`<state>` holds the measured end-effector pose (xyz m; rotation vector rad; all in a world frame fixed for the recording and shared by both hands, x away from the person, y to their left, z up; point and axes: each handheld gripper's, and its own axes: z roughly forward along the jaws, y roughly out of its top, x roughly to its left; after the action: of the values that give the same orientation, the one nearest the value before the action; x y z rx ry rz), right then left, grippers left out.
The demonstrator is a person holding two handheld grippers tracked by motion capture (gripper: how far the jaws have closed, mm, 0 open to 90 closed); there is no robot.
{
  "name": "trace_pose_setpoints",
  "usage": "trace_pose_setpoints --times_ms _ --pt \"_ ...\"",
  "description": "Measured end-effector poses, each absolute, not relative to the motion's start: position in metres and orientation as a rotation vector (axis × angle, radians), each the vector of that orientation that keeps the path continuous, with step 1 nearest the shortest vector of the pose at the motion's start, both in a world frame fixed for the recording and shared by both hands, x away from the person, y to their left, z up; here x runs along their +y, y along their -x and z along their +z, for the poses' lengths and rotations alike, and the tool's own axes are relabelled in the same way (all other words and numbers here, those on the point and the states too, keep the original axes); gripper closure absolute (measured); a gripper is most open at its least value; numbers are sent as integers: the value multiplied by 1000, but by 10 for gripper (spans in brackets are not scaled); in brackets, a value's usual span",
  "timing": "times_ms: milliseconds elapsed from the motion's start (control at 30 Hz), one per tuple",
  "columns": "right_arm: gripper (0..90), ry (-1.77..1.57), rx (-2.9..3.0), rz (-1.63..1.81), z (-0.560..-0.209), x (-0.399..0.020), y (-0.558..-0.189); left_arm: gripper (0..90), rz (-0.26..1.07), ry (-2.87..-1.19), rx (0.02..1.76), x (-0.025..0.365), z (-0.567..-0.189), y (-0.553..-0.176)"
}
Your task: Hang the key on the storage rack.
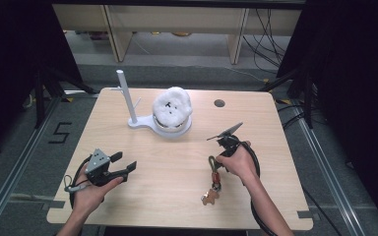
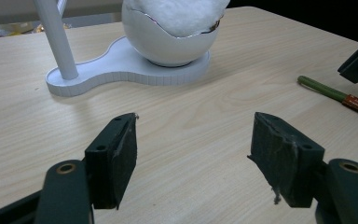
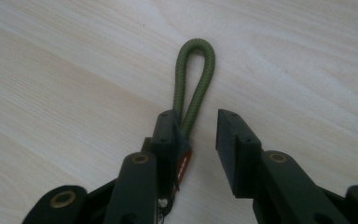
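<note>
High view has the person's right gripper [image 1: 225,133] held over the keychain [image 1: 213,179], which lies flat on the counter [image 1: 177,162] near the front right, with a green cord loop at the top, an orange tag below it and a small brown charm at the lower end. Right gripper view looks straight down on the green loop [image 3: 195,74]: the cord runs between the fingers [image 3: 235,149], close against the left one, while a clear gap remains to the right one, so the fingers are parted and not clamped on it. The left gripper [image 1: 123,164] rests low at the front left, its fingers [image 2: 116,158] spread wide with nothing between them. A white stand [image 1: 135,120] with a thin post and a white fluffy toy [image 1: 172,108] in its cup sits at the back of the counter, well apart from both hands.

The risk here looks like a poor catch. The cord is thin and sits off-centre, so the fingers could close beside it or pinch only its edge, and it would slip out on lifting. Pressing down too far could scrape the fingertips on the counter. If gripped near the tag, the charm would swing and could snag while being carried to the post
</note>
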<state>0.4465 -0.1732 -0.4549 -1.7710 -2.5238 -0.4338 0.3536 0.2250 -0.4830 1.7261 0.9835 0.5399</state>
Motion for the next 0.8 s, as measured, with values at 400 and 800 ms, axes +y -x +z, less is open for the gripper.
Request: trace_pose_setpoints --times_ms 400,800 --pt "661 1760 -2486 -373 -467 -167 -441 309 536 -1736 987 223 -484 -353" --pt "636 1742 -2509 -294 -472 -156 -438 308 542 -1739 986 225 -483 -352"
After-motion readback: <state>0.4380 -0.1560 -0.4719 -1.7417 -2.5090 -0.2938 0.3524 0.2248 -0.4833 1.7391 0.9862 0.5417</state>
